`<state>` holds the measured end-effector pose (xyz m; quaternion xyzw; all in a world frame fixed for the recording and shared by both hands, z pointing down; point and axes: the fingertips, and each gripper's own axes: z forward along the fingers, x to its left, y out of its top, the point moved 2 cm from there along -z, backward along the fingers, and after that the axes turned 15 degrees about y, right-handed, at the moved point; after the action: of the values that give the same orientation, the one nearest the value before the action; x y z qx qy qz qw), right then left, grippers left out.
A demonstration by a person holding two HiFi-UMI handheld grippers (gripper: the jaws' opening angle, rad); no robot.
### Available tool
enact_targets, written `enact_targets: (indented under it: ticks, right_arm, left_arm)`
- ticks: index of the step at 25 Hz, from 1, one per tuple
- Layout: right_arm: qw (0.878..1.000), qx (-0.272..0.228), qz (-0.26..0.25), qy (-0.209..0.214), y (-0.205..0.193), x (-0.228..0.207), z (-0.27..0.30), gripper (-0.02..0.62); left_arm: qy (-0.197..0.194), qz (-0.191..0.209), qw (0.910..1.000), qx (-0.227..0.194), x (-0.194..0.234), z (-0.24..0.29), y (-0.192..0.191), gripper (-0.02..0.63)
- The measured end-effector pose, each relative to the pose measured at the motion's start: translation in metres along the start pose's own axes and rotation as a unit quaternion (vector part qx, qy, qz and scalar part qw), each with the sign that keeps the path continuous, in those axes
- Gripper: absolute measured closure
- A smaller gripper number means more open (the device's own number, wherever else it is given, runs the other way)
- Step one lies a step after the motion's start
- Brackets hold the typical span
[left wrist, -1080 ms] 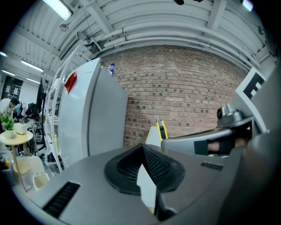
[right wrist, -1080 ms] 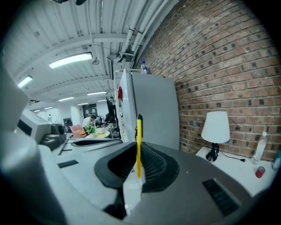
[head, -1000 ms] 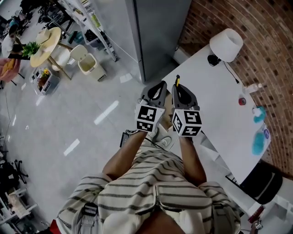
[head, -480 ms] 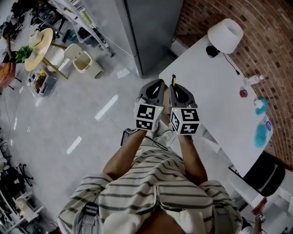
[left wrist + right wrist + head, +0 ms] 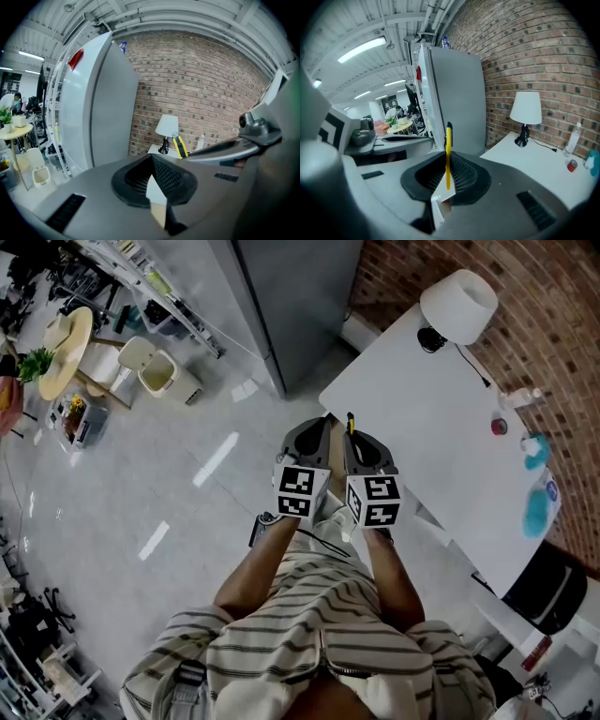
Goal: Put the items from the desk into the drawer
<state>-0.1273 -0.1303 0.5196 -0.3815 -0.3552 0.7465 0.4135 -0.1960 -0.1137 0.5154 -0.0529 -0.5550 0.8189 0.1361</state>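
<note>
Right gripper (image 5: 448, 176) pinching a thin yellow item (image 5: 448, 150) with a black tip, upright between its jaws; left gripper (image 5: 154, 180) just beside it, jaws pressed together on nothing. Ahead of both: white desk (image 5: 422, 418) with lamp (image 5: 459, 306) and blue items (image 5: 534, 521) too small to identify; grey refrigerator (image 5: 454, 89) beyond the jaws

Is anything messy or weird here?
Nothing looks spilled or broken. The only odd bit is a thin yellow tool poking straight up out of the right gripper's closed jaws.
</note>
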Motion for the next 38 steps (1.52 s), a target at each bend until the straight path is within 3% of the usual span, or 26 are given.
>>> enact_targets:
  ticks: [17,38]
  right_arm:
    - [0.991,0.133,-0.027,0.007,-0.094,-0.025,0.04,0.558]
    - [0.963,0.252,-0.09,0.021,-0.18,-0.047,0.091,0.558]
  left_arm:
    - [0.002,-0.03,0.9969,0.073,0.002,0.02,-0.083,0.614]
    - [0.01,-0.039,0.9937,0.105,0.018,0.03,-0.122,0.614]
